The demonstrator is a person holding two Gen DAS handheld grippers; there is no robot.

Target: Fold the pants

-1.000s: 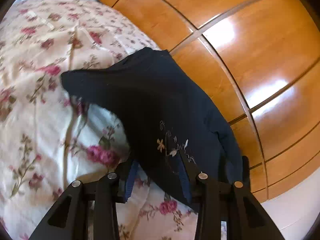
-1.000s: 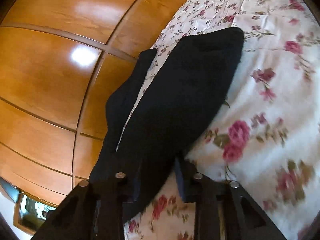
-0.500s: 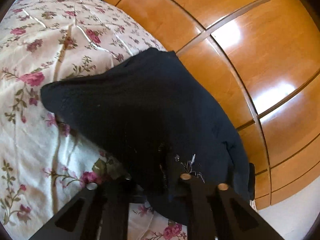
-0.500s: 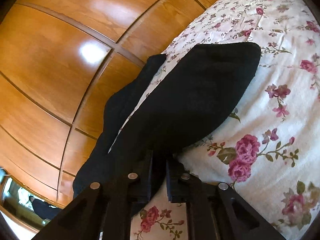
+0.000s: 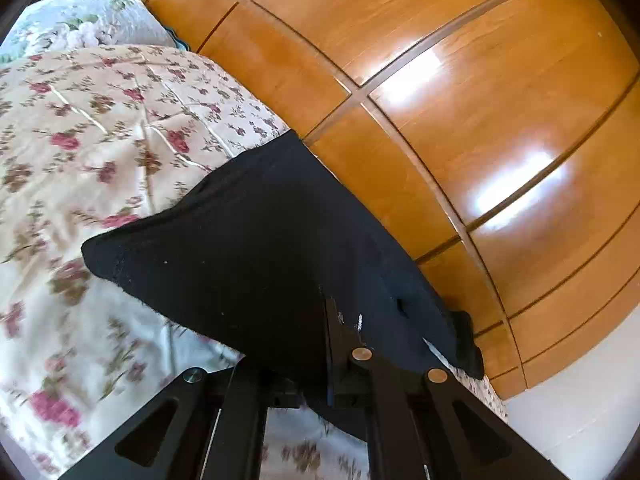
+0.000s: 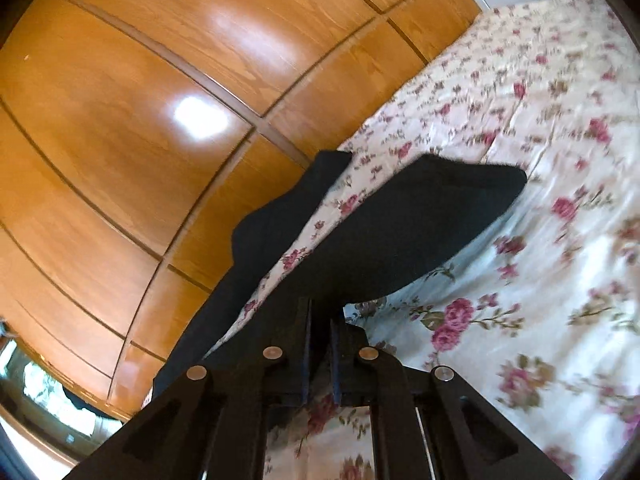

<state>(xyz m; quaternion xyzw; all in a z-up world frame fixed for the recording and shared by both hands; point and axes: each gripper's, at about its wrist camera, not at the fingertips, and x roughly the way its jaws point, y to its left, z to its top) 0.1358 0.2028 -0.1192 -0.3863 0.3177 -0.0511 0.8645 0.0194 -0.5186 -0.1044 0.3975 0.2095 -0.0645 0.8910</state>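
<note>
Dark navy pants [image 5: 260,248] lie across a floral bedspread [image 5: 100,128], one end draped over the bed's edge by the wooden wall. My left gripper [image 5: 316,340] is shut on the near edge of the pants, beside a small white embroidered motif, and the cloth is raised off the bed. In the right wrist view the pants [image 6: 420,220] stretch away in a taut sheet from my right gripper [image 6: 320,328], which is shut on their near edge. A second part of the pants [image 6: 272,240] hangs down the bed's side at left.
Glossy wooden wardrobe panels [image 5: 460,100] run close along the bed's far side. A pale floral pillow [image 5: 80,24] sits at the top left of the left wrist view. Open bedspread [image 6: 540,240] spreads to the right in the right wrist view. White floor [image 5: 580,420] shows lower right.
Both grippers closed on the near edge of the pants and rose, lifting the cloth off the bedspread. More of the wardrobe and the pillow came into view.
</note>
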